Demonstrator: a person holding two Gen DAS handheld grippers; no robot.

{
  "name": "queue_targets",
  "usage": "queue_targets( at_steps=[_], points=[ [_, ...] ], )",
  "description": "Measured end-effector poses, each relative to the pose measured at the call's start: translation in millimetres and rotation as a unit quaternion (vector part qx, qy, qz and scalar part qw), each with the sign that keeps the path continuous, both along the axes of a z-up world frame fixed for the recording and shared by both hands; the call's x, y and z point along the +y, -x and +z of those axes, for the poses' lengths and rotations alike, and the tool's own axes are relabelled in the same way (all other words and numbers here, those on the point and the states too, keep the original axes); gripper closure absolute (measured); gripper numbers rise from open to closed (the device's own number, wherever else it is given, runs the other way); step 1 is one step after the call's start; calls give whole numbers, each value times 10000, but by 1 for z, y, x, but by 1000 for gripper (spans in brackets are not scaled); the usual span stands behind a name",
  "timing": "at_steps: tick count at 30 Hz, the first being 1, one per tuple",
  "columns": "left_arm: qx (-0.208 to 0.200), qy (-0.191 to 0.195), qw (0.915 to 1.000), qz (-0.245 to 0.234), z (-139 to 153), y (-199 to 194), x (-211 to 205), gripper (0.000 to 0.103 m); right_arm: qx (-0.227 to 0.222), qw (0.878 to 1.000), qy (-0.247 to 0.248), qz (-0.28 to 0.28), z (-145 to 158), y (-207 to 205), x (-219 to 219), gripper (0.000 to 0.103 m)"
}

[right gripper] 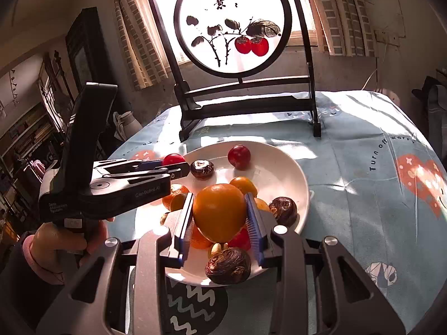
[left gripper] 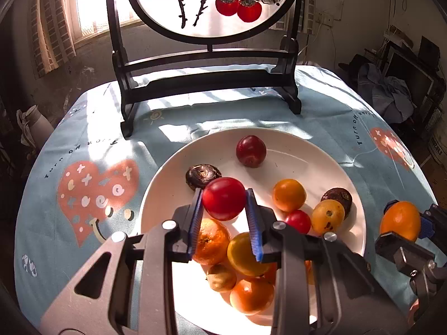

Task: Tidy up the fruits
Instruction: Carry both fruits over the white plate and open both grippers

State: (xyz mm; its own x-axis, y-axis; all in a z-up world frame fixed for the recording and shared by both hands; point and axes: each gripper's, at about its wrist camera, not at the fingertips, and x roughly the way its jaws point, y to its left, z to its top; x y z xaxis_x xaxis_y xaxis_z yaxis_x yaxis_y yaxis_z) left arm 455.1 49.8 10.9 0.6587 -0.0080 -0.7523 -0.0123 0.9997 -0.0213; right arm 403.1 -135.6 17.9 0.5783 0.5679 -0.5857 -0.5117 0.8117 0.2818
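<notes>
Carrying two fruits above the white plate [left gripper: 156, 184].
Left gripper [left gripper: 224, 199] clamps a red tomato [left gripper: 223, 198]; right gripper [right gripper: 219, 213] clamps an orange fruit [right gripper: 219, 212]; firm, level grips prevent dropping.

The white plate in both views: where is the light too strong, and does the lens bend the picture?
Left wrist view: sun through the window burns out the near part of the white plate under the left claw. Right wrist view: the same glare whitens the plate's left side; the round screen is backlit. Both views curve towards dark corners.
</notes>
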Motion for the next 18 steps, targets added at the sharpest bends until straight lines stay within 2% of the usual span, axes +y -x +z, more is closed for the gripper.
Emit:
queue_targets(
  at_steps=[3,4,5,6,9,18],
  points=[
    [142,14,9999,47,-8,-14,2,70,31,10000,83,27,-6,-8,4,67],
    [155,-41,9998,107,-9,-17,3,48,23,9999,118,26,-7,-10,5,68],
    [38,-95,9997,203,-8,-15,5,38,20,9999,145,26,-9,-12,7,67],
    [-122,-141,9994,300,-4,-12,8,29,24,9999,156,36,-10,-14,8,67],
    [-278,-148,9987,392,5,-2,17,18,27,9997,227,64,-13,-20,16,67],
    [-378,-398,9970,540,16,35,38,11,151,9986,483,138,-31,-45,49,67]
  ],
)
